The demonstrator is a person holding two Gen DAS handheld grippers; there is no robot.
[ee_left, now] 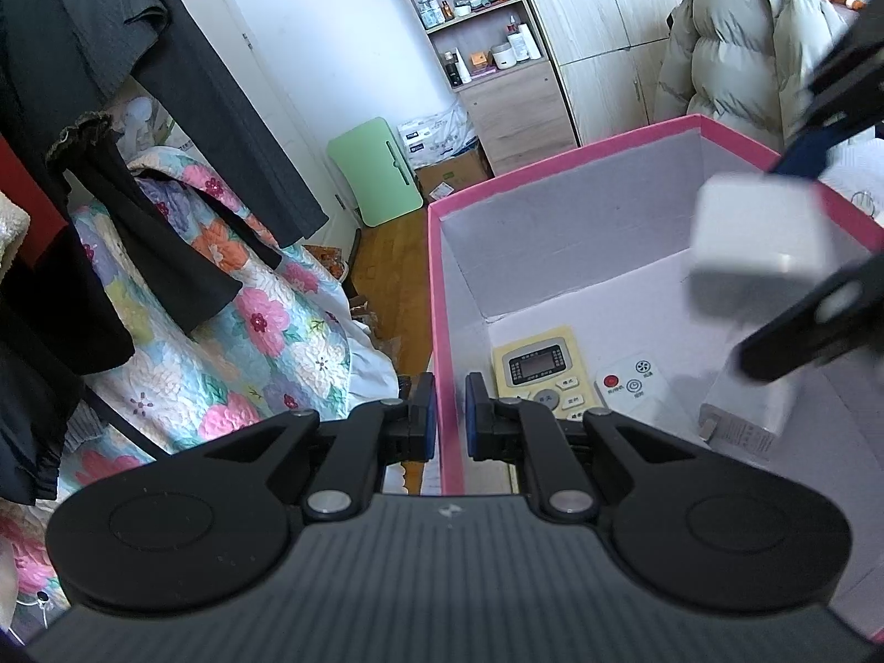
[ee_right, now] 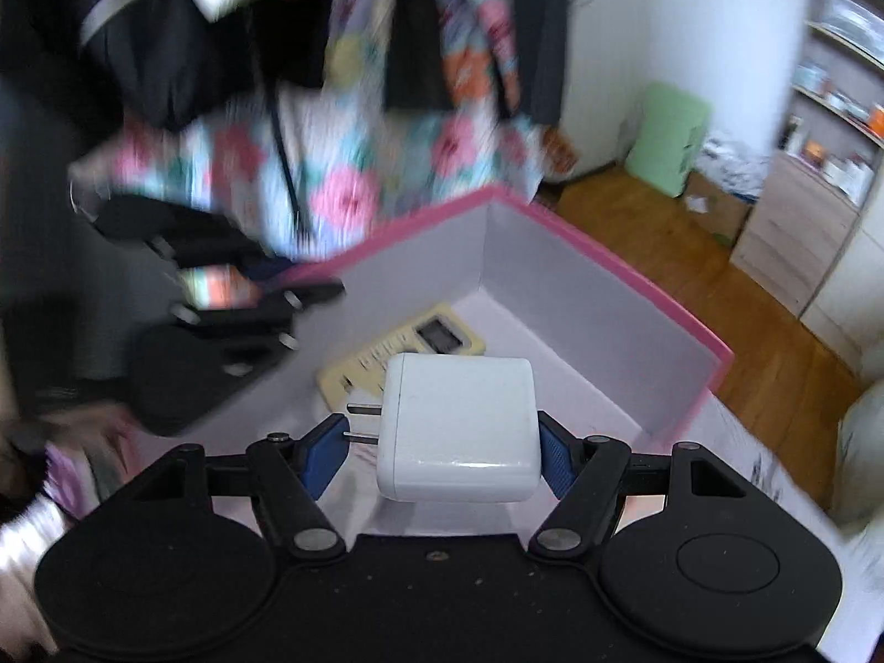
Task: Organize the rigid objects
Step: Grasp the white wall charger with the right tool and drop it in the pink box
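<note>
Charger (ee_right: 458,428) is held in the right tongs (ee_right: 442,450), prongs pointing left, above the pink box (ee_right: 608,271). In the box: yellow remote (ee_left: 544,370), white remote (ee_left: 635,387) beside it, another white block (ee_left: 746,414) to their right. Left tongs (ee_left: 450,414) clamp the box's near wall, one pad (ee_left: 425,411) outside, the other inside. Floral quilt (ee_left: 248,298) left of box.

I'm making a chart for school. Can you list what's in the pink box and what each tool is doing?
box: pink box, white inside
inside: yellow remote, white remote, white boxy item
left tool: pinching the box's wall
right tool: holding white charger above the box
charger prongs: pointing left in the right wrist view
</note>
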